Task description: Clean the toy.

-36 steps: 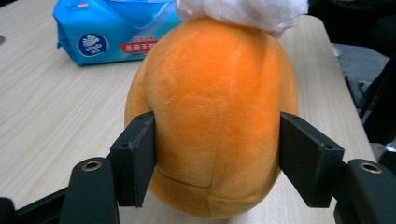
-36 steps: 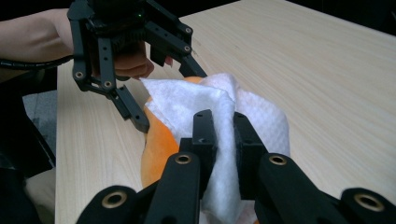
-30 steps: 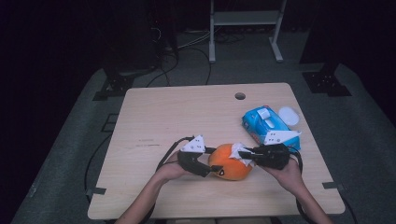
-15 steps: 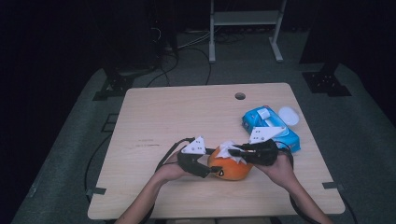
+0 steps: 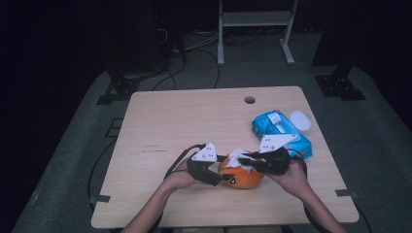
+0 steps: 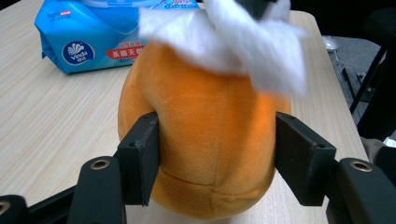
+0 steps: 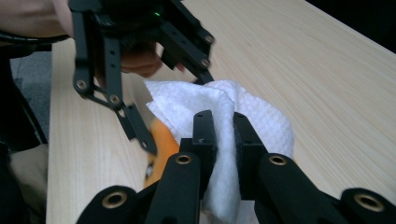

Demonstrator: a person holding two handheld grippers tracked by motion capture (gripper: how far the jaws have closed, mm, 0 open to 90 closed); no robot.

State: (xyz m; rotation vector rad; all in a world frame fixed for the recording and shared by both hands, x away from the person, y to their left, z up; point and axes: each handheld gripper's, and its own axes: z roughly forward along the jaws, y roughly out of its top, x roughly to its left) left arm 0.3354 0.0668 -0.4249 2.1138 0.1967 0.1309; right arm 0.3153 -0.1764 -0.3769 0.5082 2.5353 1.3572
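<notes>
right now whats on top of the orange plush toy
A crumpled white wipe lies on the orange plush toy, pinched by the right tongs. The toy's top beneath the wipe is hidden.

Dark lab, lone table (image 5: 194,116), stand (image 5: 255,29), floor cables (image 5: 194,43)

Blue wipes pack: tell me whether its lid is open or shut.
Open. In the high view the wipes pack has its white flip lid swung back onto the table.
</notes>
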